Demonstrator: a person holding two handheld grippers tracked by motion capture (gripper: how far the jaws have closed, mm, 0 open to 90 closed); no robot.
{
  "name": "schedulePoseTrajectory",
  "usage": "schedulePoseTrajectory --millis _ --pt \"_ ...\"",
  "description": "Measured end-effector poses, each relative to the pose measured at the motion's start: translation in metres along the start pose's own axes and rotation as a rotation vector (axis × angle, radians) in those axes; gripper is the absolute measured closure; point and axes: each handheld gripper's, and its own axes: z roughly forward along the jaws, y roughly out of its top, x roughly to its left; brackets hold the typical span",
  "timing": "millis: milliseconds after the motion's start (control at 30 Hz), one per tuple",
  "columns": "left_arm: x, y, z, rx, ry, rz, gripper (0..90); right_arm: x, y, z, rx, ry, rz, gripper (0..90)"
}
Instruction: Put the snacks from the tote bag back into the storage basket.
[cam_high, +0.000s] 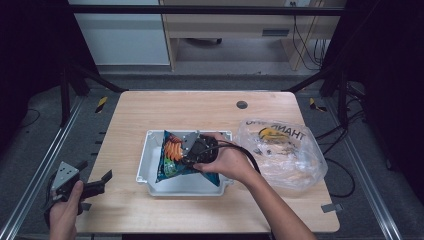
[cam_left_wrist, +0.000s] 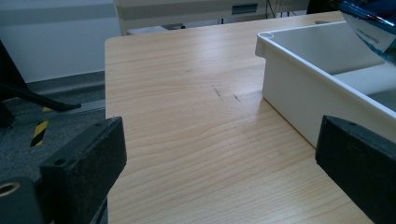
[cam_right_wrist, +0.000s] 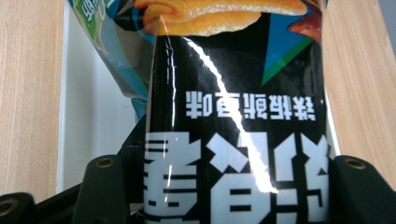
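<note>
A blue and black snack bag (cam_high: 170, 161) with orange chips printed on it hangs tilted over a white plastic bin (cam_high: 144, 162) at the middle of the table. My right gripper (cam_high: 184, 152) is shut on the bag from its right side. In the right gripper view the bag (cam_right_wrist: 233, 93) sits clamped between both jaws of my right gripper (cam_right_wrist: 229, 196), with the bin's pale floor (cam_right_wrist: 93, 93) behind it. My left gripper (cam_high: 97, 181) rests at the table's front left edge, open and holding nothing. In the left gripper view my left gripper (cam_left_wrist: 219, 158) faces the bin's wall (cam_left_wrist: 299, 102) and a bag corner (cam_left_wrist: 373, 28).
A crumpled clear plastic shopping bag (cam_high: 282, 150) with yellow and black print lies right of the bin. A small round grommet hole (cam_high: 242, 105) sits near the far edge. Bare wood (cam_left_wrist: 187, 93) stretches left of the bin. Dark frame rails flank the table.
</note>
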Motion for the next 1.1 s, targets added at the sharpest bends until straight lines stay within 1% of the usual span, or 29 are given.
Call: schedulePoseTrajectory --millis 233,467,600,700,767,1000,1100 --pt "-0.001 0.0 0.001 0.005 -0.005 0.008 1.5 -0.001 -0.003 0.01 0.011 0.018 0.016 39.6" --pt "-0.001 0.0 0.002 0.01 -0.008 0.006 1.5 -0.001 -0.005 0.018 0.014 0.03 0.017 39.5" --pt "0.0 0.0 0.001 0.007 -0.005 0.009 1.6 -0.002 -0.007 0.024 0.035 0.035 0.014 39.6" --pt "0.0 0.0 0.0 0.008 0.012 0.011 1.7 -0.003 -0.009 0.024 0.037 0.037 0.016 39.5" --pt "0.001 0.0 -0.001 0.002 0.02 0.002 1.8 -0.003 -0.009 0.024 0.038 0.038 0.015 39.5" --pt "0.002 0.0 0.0 0.004 0.015 -0.001 1.8 -0.004 -0.011 0.027 0.042 0.038 0.019 39.5" --pt "0.001 0.0 0.0 0.006 0.013 0.006 1.8 -0.003 -0.011 0.029 0.05 0.045 0.019 39.5"
